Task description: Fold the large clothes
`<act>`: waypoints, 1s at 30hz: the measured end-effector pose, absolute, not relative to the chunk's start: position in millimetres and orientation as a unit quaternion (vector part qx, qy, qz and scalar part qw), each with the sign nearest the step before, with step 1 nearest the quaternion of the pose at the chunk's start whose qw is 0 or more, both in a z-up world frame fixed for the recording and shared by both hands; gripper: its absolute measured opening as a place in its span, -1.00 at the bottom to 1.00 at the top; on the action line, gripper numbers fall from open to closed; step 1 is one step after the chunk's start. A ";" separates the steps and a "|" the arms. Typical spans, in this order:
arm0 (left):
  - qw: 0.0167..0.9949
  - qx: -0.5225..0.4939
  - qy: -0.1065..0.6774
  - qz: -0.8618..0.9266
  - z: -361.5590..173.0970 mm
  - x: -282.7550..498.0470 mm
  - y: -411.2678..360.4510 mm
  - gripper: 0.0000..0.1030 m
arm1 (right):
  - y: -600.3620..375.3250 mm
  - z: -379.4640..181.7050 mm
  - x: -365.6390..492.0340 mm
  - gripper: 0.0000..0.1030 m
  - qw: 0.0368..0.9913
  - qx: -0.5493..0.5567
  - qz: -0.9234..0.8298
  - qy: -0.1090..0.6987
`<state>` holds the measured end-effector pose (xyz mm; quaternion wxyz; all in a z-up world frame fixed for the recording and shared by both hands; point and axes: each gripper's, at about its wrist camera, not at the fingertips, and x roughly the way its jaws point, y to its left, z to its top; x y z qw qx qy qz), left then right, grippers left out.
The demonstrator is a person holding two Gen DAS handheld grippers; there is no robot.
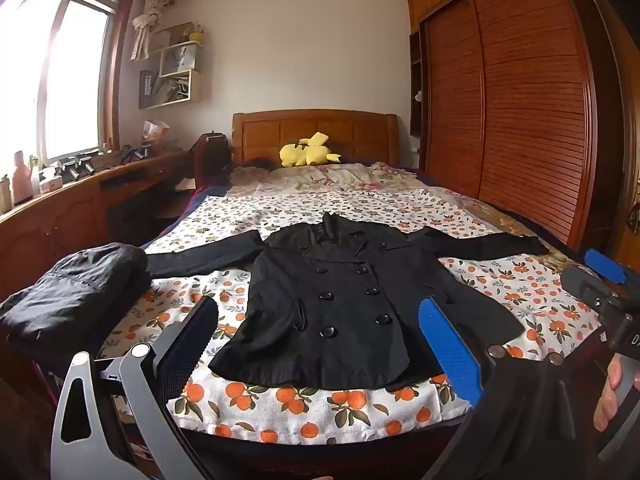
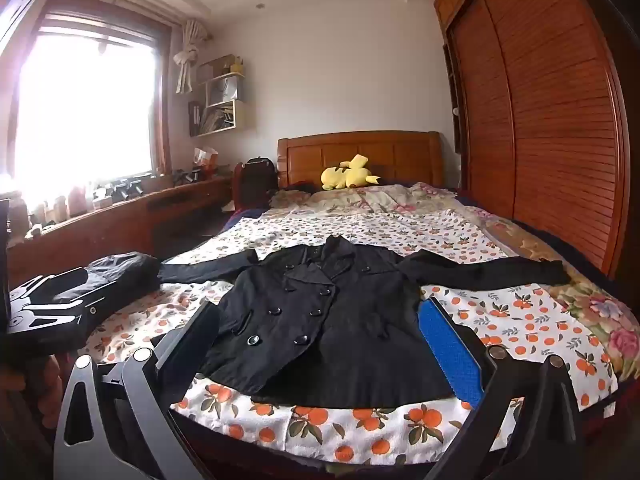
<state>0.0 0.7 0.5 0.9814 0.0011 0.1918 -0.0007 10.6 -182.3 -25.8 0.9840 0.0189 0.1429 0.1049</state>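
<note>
A: Black coat [image 1: 340,304] lies face up on the bed [image 1: 320,412], buttoned, both sleeves spread wide, hem toward the foot. Probably laid flat so the fold lines are easy to reach.

B: Tools?

A: Left tool [image 1: 316,344] gapes fully, nothing between its fingers, hovering short of the hem. Right tool [image 2: 320,344] the same: wide apart, empty, aimed at the coat's lower half.

B: The dark bundle [image 1: 76,284] at the left edge?

A: Touching the coat's sleeve end. Looks already folded and set aside, though I can't be sure. No fold started on the coat.
</note>
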 end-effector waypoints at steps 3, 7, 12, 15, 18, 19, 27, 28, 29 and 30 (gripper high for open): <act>0.983 0.004 0.182 0.000 1.1 -4.1 0.9 0.96 | -181.6 -25.6 10.2 0.88 0.984 0.017 0.102 0.142; 0.983 0.003 0.185 -0.001 1.7 -7.6 2.3 0.96 | -180.9 -24.7 10.1 0.88 0.985 0.017 0.101 0.141; 0.983 0.010 0.181 0.000 14.9 -6.6 -6.3 0.96 | -182.3 -23.7 9.8 0.88 0.985 0.018 0.103 0.139; 0.984 0.008 0.178 0.002 10.1 -9.5 -7.9 0.96 | -182.9 -23.7 10.1 0.88 0.985 0.020 0.103 0.139; 0.984 0.008 0.178 0.002 11.1 -10.1 -8.0 0.96 | -182.5 -24.1 9.6 0.88 0.985 0.020 0.101 0.138; 0.984 0.008 0.178 0.003 11.4 -10.4 -7.7 0.96 | -182.5 -24.2 9.6 0.88 0.985 0.020 0.101 0.138; 0.984 0.005 0.178 -0.001 12.9 -11.7 -4.6 0.96 | -184.0 -23.2 10.0 0.88 0.985 0.020 0.101 0.138; 0.984 0.005 0.178 0.000 12.2 -11.2 -5.2 0.96 | -184.2 -23.2 10.2 0.88 0.985 0.020 0.101 0.138; 0.984 0.006 0.179 0.000 12.2 -11.0 -5.4 0.96 | -184.5 -23.1 10.4 0.88 0.985 0.020 0.101 0.138; 0.984 0.006 0.179 0.000 11.5 -10.9 -4.8 0.96 | -184.9 -23.0 10.2 0.88 0.985 0.021 0.101 0.138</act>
